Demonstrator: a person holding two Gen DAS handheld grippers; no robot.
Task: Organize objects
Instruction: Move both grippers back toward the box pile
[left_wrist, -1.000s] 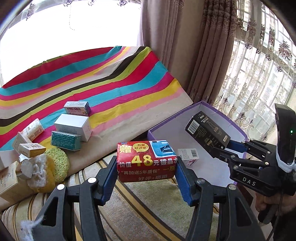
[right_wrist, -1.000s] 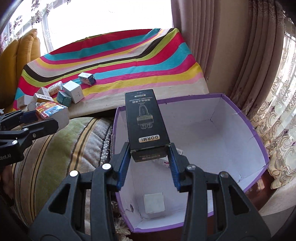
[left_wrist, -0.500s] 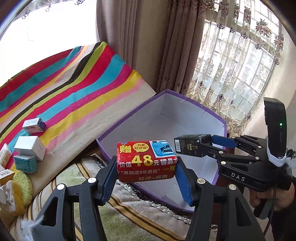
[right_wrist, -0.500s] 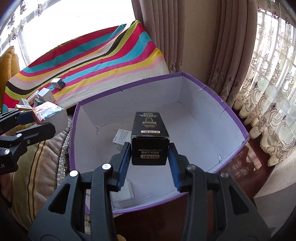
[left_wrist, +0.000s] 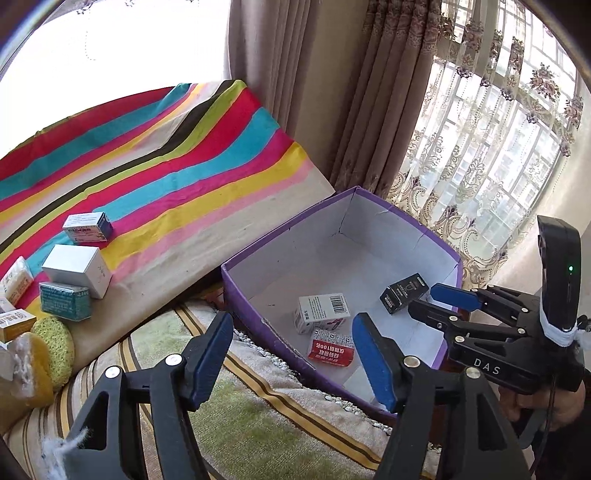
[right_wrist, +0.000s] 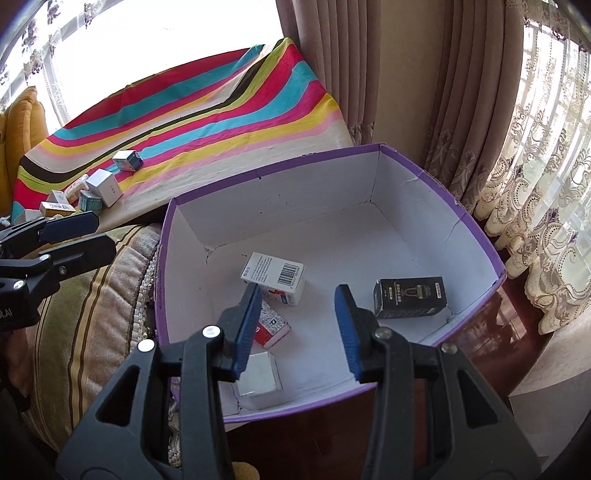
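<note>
Both my left gripper (left_wrist: 291, 354) and right gripper (right_wrist: 295, 328) stand wide apart, holding nothing. The red box (left_wrist: 331, 352), black box (right_wrist: 410, 297) and barcode box (right_wrist: 275, 277) lie inside the purple box (left_wrist: 258, 325). Risk: the remaining small boxes (left_wrist: 75, 269) sit crowded on the striped cloth (left_wrist: 166, 155); I may knock neighbours when reaching.

This is a home, most likely a living room or bedroom. Heavy brown curtains (left_wrist: 295, 92) hang beside embroidered lace sheers (left_wrist: 498, 147) over a tall window on the right. A striped multicolour cloth (left_wrist: 166, 158) covers a low surface at the far left, with a mustard cushion (right_wrist: 22, 125) beyond it. Near the camera lies a striped green upholstered seat (left_wrist: 258, 424), and a purple cardboard box (right_wrist: 476, 221) holds small household packages.
</note>
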